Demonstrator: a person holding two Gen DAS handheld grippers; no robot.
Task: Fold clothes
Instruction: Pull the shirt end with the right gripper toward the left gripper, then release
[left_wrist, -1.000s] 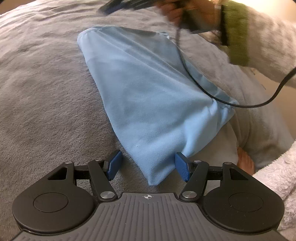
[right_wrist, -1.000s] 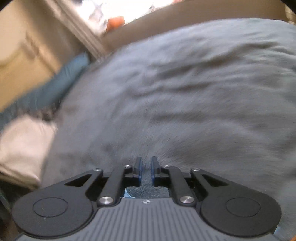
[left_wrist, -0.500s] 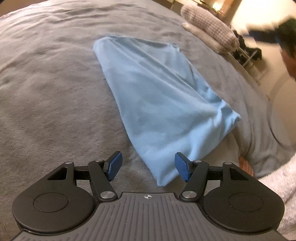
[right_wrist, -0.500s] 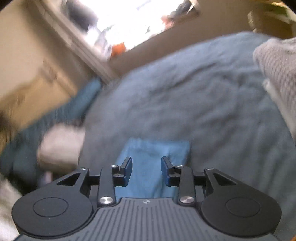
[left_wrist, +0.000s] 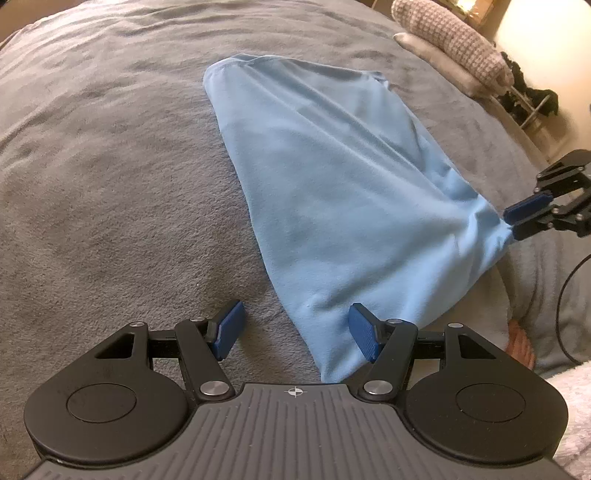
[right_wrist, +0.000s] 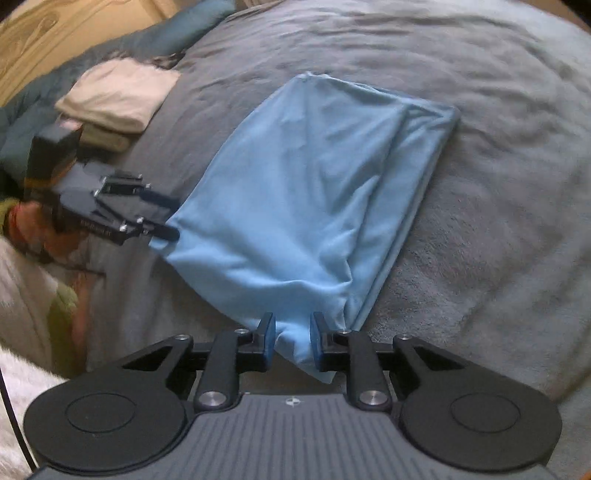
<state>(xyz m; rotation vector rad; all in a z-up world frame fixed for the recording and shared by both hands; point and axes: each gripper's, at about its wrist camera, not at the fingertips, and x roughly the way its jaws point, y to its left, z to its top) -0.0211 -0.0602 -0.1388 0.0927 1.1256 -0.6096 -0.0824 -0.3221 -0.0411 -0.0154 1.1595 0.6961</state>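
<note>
On the grey bed (left_wrist: 110, 177), spread with one plush blanket, lies one light blue garment (left_wrist: 332, 192), folded into a long panel that runs from a far corner at about 11 o'clock in the left wrist view down to a point at 6 o'clock. At the left of that view the left gripper (left_wrist: 295, 330) holds its jaws well apart: one blue pad rests on bare blanket at 7 o'clock, the other sits just beside the cloth's near edge, and the narrow tip of the garment lies between them without being pinched. Wide open blanket stretches from 8 to 11 o'clock, free for moving. Toward 1 o'clock two pillows (left_wrist: 450, 40) are stacked at the bed's edge, with a dark tangle beyond them too small to make out. At 3 o'clock the right gripper (left_wrist: 517, 221) meets the garment's right corner, its body cut off by the frame. In the right wrist view a small pile of pale folded clothes (right_wrist: 118, 99) sits at 10 o'clock, blurred; a hand (right_wrist: 33, 229) on the left gripper at 9 o'clock is smeared. At 6 o'clock the right gripper's jaws are closing, narrow, around a bunched corner of the garment; whether the pads press it yet I cannot tell. Bare blanket fills 1 to 4 o'clock.
</note>
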